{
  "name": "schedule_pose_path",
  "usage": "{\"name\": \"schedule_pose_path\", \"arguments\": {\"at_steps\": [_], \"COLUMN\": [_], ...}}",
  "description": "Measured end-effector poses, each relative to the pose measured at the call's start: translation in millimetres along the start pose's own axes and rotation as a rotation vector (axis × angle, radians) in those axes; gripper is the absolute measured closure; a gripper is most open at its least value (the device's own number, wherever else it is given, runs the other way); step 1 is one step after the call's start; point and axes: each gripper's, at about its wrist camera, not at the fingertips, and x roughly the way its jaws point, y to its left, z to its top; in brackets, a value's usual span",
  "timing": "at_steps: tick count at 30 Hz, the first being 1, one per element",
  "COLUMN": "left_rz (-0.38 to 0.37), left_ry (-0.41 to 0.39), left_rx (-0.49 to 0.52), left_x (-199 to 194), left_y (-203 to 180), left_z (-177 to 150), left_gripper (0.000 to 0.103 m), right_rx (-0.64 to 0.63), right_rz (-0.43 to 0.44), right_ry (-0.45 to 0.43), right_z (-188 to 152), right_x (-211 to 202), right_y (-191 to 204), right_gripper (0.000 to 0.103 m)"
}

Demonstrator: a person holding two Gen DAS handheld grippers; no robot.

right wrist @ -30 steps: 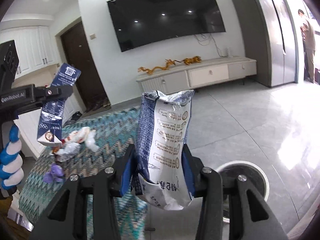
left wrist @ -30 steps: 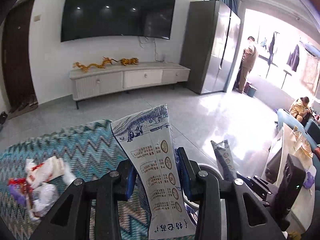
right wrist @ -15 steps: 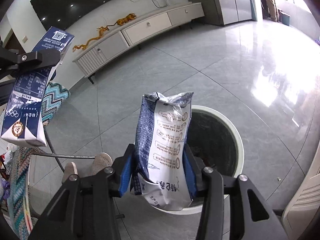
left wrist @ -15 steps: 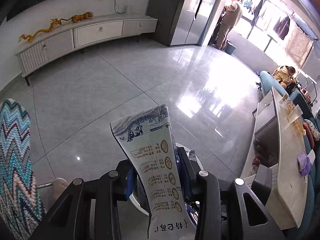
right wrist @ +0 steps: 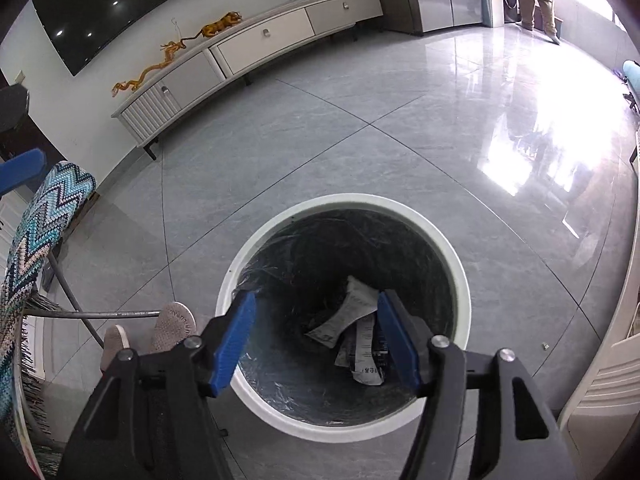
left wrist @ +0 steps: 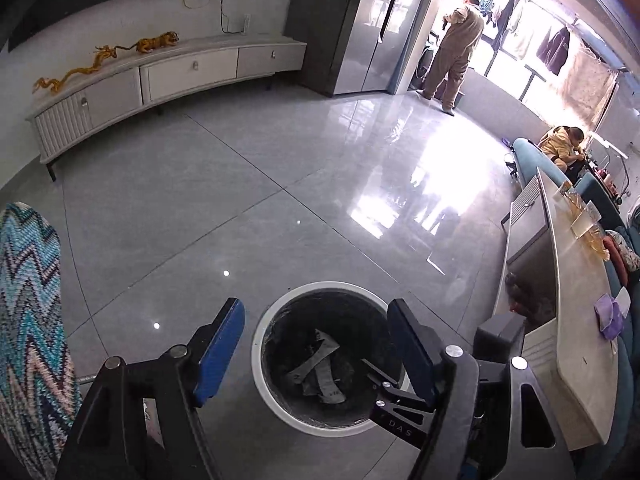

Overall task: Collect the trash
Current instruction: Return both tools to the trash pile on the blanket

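Wrappers: the printed snack wrappers lie crumpled at the bottom of the bin, in a loose heap toward the right side as your right wrist camera sees it; the left view shows the same pale pieces low inside.
Bin: a round trash bin with a white rim and a dark liner stands on the grey tiled floor, directly under both of your tools.
Left gripper: your left gripper hangs over the bin mouth with its blue pads spreading apart and nothing between them.
Right gripper: your right gripper points down into the bin, jaws likewise widening, empty; the wrappers seen between its pads lie far below, not in its hold.
Surroundings: the zigzag-patterned cloth covers a table edge at the left, with your slippers just beside the bin.
Done: judging by what lies in the bin, this drop looks complete for both hands.
Left: neither view shows the tabletop, so you cannot tell here whether more trash waits; check it next.
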Motion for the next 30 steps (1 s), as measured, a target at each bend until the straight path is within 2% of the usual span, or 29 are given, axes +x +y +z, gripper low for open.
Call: {"name": "schedule_pose_path", "arguments": {"at_steps": [7,16,22,30], "left_rz": [0.060,0.174,0.259,0.434], "left_ry": [-0.208,-0.316,-0.398,-0.473], "left_rx": [0.007,0.033,-0.050,-0.177], "left_x": [-101.1,-216.4,-287.8,-357.1], "left_y": [6.4,29.1,75.1,152.6], "left_z": [-19.1,-57.8,-88.9,-137.2], "left_gripper": [0.031,0.031,0.031,0.026], "right_rx": [-0.066,-0.196,-0.266,-0.384], "right_rz": [-0.010,0.040,0.108,0.199], "right_ry": [-0.110,-0.307,-0.394,-0.452], "right_z": [10.4,5.9,-3.8,-19.6], "right_x": [-61.7,-179.8,-235.8,-279.7], "right_y": [17.7,89.1,140.5,206.0], "right_gripper": [0.041,0.041,0.041,0.041]}}
